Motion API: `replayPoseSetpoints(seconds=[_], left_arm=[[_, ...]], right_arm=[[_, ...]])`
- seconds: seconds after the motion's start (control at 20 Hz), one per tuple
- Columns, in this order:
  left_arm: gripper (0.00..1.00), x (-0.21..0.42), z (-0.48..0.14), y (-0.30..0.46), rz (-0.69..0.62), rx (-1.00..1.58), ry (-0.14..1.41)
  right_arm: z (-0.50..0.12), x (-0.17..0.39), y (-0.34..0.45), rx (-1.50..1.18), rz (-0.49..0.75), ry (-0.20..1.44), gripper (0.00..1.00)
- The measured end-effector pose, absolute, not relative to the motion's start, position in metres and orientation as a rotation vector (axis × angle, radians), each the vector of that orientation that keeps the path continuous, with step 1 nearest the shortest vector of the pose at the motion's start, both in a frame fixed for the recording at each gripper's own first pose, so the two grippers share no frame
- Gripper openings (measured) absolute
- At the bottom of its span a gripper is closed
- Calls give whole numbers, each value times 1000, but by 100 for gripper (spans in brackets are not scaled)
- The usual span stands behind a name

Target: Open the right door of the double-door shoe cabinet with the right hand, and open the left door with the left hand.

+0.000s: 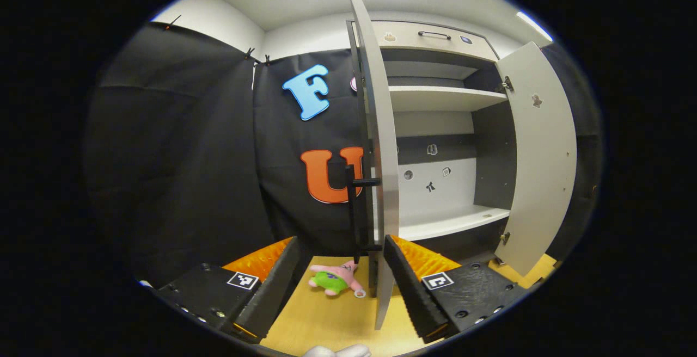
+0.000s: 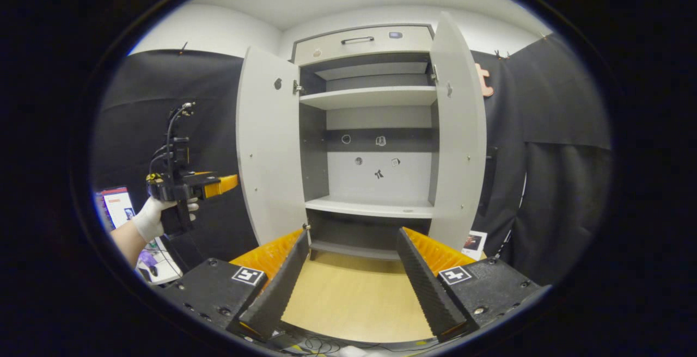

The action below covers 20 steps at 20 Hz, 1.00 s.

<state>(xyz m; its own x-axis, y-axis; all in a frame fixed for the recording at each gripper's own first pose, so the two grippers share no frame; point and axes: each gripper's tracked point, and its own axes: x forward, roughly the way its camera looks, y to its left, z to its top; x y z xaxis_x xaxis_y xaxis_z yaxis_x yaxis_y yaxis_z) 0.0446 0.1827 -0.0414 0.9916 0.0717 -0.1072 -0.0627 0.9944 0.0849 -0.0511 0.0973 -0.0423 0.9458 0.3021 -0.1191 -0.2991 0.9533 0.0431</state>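
Plainly, both doors of the shoe cabinet (image 2: 375, 183) stand wide open, and it rises straight ahead of both cameras on the pale wood floor (image 2: 354, 297). In the right gripper view, a gloved hand (image 2: 152, 218) at the far left holds the left gripper (image 2: 218, 184) beside the outer face of the left door (image 2: 267, 155), apart from it. That door is a light grey panel swung outward on its hinges. Between the doors lies a dark grey interior with two pale shelves, small stickers on the back wall and a drawer (image 2: 362, 44) with a dark handle on top. The right door (image 2: 460, 128) is swung outward too.

In the left gripper view, the left door (image 1: 381, 145) shows edge-on with its black bar handle (image 1: 356, 213), and a pink and green plush toy (image 1: 335, 279) lies on the floor by its foot.

The left gripper's (image 1: 342, 286) jaws are spread, holding nothing. The right gripper's (image 2: 351, 286) jaws likewise gape, released.
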Motion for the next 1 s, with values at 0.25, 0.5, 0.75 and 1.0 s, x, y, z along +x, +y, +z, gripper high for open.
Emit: replayPoseSetpoints(seconds=[0.25,0.5,0.75,1.0], left_arm=[[96,1,-36,166,126,63,119],[96,-33,-15,122,102,50,89],[96,-54,0,69,35,25,71],[96,-65,-1,36,-9,36,66]], right_arm=[[-39,-46,85,32,290,117,100],[-29,-39,71,22,237,100,100],[-23,-37,60,17,196,86,100],[-19,-35,43,17,128,81,100]])
